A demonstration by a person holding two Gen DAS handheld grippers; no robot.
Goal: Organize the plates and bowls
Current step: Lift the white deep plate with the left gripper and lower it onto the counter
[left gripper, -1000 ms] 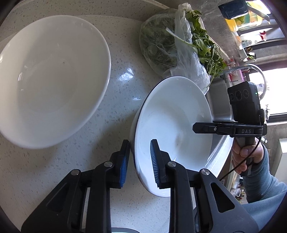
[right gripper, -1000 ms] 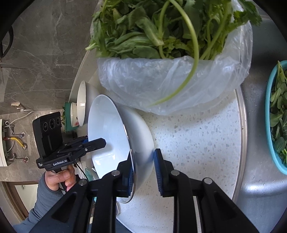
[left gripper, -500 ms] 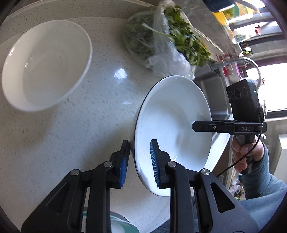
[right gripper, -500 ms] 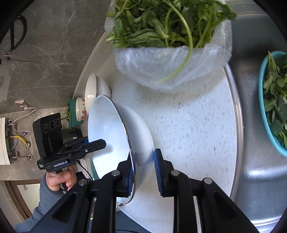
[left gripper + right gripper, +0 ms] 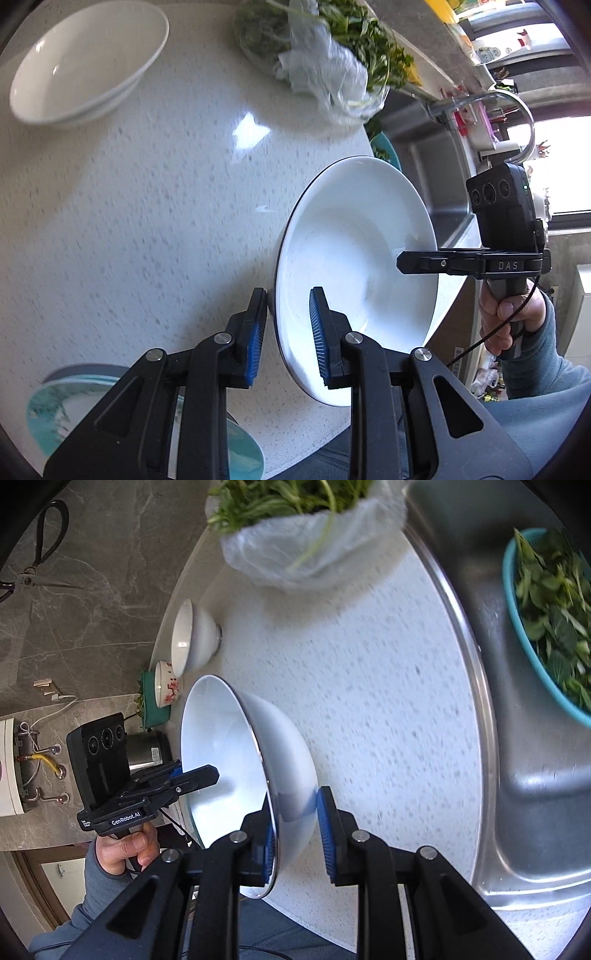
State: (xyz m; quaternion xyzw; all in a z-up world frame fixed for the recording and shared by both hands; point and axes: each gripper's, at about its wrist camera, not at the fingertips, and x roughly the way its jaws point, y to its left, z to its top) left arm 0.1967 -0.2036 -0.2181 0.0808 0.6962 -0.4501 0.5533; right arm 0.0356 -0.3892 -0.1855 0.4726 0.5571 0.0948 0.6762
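Bowls: one held (image 5: 354, 258), two stacked (image 5: 85, 66).

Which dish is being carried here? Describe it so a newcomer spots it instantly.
Above the speckled countertop, near its sink-side edge, is a wide white bowl gripped at opposite rims by the left gripper and right gripper. Unlike the other bowls, it is lifted and tilted.

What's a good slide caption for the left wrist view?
Both grippers clamp a white bowl's rim above the speckled counter.

Large white bowl (image 5: 354, 266) tilted above counter; stacked white bowls (image 5: 85, 62) well apart.
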